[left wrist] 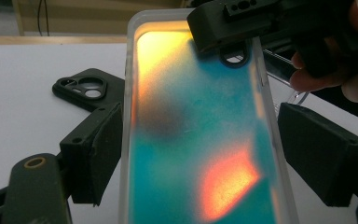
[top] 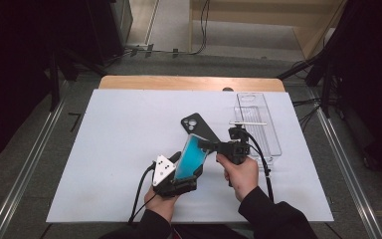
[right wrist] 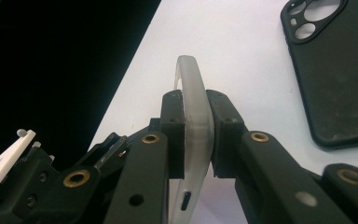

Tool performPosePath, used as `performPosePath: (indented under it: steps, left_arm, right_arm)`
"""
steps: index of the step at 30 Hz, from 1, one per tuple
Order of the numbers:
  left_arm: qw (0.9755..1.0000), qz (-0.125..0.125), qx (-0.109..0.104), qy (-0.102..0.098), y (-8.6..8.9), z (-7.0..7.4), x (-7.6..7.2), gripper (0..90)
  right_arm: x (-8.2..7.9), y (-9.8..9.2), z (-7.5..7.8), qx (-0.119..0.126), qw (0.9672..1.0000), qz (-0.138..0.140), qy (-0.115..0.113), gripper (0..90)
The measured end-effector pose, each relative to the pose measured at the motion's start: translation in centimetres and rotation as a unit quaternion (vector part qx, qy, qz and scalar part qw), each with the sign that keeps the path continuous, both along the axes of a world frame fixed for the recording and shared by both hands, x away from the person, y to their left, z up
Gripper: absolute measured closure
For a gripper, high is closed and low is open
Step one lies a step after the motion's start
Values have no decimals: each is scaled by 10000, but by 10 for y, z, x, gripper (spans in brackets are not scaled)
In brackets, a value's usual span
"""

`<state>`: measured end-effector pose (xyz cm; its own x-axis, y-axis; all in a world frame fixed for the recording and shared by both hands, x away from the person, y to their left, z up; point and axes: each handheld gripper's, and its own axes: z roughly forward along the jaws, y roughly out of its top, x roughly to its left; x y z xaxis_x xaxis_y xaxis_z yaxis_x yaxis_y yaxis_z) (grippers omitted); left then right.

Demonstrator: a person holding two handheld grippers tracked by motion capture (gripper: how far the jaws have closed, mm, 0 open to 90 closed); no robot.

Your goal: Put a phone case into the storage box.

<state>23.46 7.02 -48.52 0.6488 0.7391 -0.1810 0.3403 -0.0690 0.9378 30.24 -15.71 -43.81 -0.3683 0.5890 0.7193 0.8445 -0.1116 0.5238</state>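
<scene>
- One white table sheet, flat and matte, is seen on a wooden top; wide bare room lies to the left, less toward the right edge.
- One clear plastic tray, long and rectangular, is noted near the right edge.
- Two phone cases are counted. The iridescent case, teal with orange sheen and a frosted rounded rim, is held tilted above the sheet between both grippers. The black case, matte with camera cut-outs, lies flat just behind.
- Left gripper: jaws clamped across the iridescent case's width.
- Right gripper: jaws closed on that case's rim at the upper end.
</scene>
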Motion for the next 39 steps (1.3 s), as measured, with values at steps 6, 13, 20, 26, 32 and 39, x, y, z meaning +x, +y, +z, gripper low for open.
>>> performPosePath:
  steps: [6, 13, 20, 26, 32, 39]
  left_arm:
    - [9999, -98, -78, 45, 1, 0, 2, 169]
    - [9985, -308, -160, 416, 3, 6, 8, 154]
    - [9970, -429, 94, 641, 8, 15, 14, 146]
    - [9917, -675, 169, 1083, 10, 20, 21, 146]
    - [9845, -887, 324, 1478, 12, 23, 29, 147]
    - [9756, -1225, 529, 1745, 14, 31, 40, 156]
  right_arm:
    - [0, -1, 3, 27, 10000, 9, 16, 766]
    - [-3, -1, 7, -129, 9999, 19, -109, 769]
    - [-3, -9, 12, -340, 9990, -105, -279, 769]
    - [-6, -9, 18, -753, 9953, -141, -590, 769]
    - [-10, -12, 24, -1025, 9909, -105, -861, 768]
    - [-11, -18, 26, -1065, 9885, 92, -1072, 768]
